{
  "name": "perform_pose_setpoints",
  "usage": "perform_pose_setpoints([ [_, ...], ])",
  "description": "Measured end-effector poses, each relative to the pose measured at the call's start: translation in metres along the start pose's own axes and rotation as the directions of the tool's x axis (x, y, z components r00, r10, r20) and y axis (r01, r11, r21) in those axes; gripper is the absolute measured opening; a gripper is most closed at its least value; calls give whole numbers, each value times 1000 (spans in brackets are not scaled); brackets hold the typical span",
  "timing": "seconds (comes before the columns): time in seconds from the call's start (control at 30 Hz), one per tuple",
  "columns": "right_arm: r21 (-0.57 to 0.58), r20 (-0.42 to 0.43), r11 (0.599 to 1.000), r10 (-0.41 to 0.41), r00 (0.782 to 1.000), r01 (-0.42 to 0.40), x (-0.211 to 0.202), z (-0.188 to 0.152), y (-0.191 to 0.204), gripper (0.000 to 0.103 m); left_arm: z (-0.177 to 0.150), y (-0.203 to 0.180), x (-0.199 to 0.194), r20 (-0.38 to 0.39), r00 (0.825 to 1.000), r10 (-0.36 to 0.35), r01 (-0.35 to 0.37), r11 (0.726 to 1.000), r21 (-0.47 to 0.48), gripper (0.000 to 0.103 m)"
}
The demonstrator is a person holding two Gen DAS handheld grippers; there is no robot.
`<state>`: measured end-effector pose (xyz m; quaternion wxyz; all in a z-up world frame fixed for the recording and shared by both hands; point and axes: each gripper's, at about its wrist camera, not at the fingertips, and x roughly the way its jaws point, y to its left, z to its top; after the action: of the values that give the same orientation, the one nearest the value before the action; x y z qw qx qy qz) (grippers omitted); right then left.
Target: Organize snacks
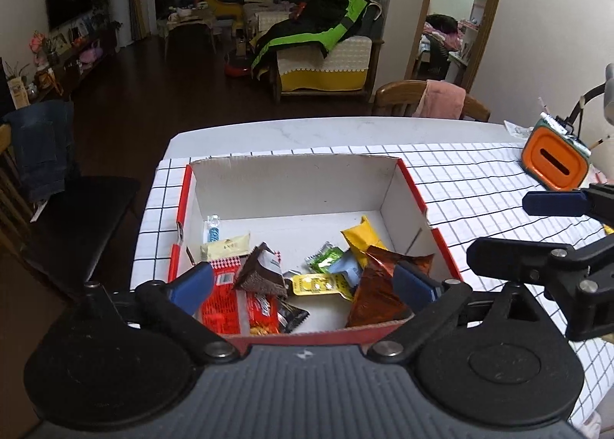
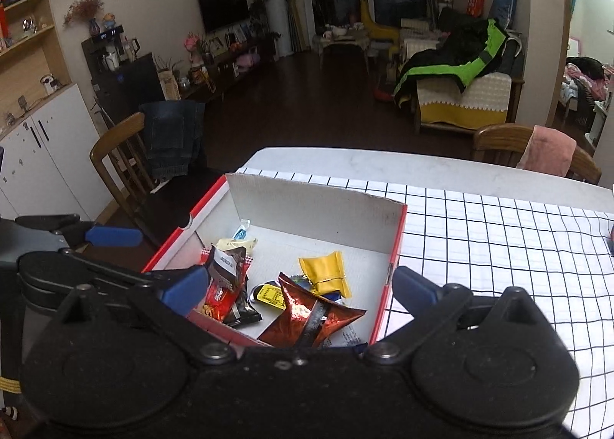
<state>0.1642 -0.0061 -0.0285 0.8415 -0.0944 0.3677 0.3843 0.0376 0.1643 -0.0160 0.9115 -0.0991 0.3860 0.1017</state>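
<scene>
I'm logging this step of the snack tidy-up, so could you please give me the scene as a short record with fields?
container: red-edged white cardboard box on the black-and-white grid tablecloth
contents: yellow foil snack packet, red plastic snack wrapper, copper-brown foil bag, several smaller packets
left gripper: fingers open, empty
right gripper: fingers open, empty
nearby: orange-and-green plastic holder
</scene>
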Motion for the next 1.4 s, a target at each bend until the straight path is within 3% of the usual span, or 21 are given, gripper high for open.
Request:
perform_pose_setpoints([
  [0.73,86,93,995,-63,994,55,-33,-43,15,103,-20,-4,-41,36,999,28,-28,1000,-14,103],
  [1.4,106,111,991,-97,989,85,-43,-52,23,103,-29,-3,-56,45,998,41,-40,999,-21,103],
])
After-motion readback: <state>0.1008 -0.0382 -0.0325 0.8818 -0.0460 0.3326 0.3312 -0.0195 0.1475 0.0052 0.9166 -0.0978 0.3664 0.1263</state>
